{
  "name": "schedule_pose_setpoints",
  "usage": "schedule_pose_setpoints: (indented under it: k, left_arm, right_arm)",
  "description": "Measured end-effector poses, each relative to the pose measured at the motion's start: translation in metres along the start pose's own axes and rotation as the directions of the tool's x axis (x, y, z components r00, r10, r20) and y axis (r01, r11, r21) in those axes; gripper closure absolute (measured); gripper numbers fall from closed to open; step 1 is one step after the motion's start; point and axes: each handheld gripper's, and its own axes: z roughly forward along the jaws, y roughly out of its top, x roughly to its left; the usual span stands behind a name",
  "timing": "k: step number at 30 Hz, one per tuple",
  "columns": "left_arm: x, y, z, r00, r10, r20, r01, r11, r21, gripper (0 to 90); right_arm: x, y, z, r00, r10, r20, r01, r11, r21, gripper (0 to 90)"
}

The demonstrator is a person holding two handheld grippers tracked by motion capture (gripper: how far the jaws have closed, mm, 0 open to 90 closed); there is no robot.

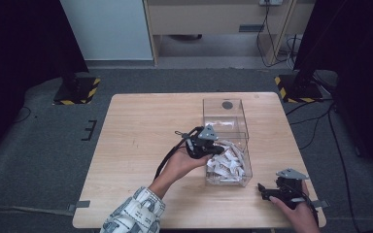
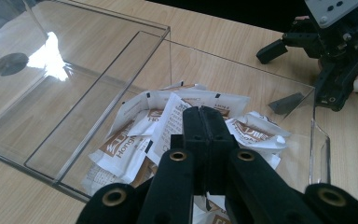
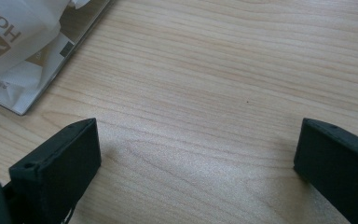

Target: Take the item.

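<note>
Sachets (image 2: 168,122) — white paper packets with brown printing — lie heaped in the near half of a clear plastic box (image 1: 225,112) that stands right of the middle of the wooden counter (image 1: 136,126). In the left gripper view they overlap one another at all angles on the box floor, some face up with lettering showing. A transparent wall divides the box; the far compartment holds a dark round spot on its floor, and what that spot is I cannot tell. The left gripper (image 2: 204,122) sits over the heap, its two black jaws pressed flat together with no gap between them; the tips are right at the topmost packets, though whether any paper is pinched between the pads cannot be made out. In the high view the left gripper (image 1: 208,144) is at the box's left wall, the person's hand beneath it, a patterned sleeve (image 1: 133,213) coming in from the bottom edge. The right gripper (image 1: 266,190) rests low near the counter's front right corner, well apart from the box, held in the person's other hand. Its own view shows both jaws spread wide over bare wood — nothing between them — with a corner of the box and a sachet (image 3: 9,51) at the upper left.
</note>
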Motion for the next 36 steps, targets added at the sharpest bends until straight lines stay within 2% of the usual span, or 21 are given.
schedule_pose_setpoints:
  k: [29, 36]
  left_arm:
    - [-0.003, 0.01, -0.018, 0.9996, 0.021, 0.018, -0.02, 0.998, -0.061, 89.4]
    - [-0.001, 0.011, -0.021, 0.9998, 0.014, 0.014, -0.013, 0.9974, -0.071, 89.4]
  right_arm:
    - [0.0, 0.0, 0.0, 1.0, -0.002, 0.0, 0.002, 1.0, -0.001, 0.8]
    - [0.0, 0.0, 0.0, 1.0, -0.002, 0.0, 0.002, 1.0, -0.001, 0.8]
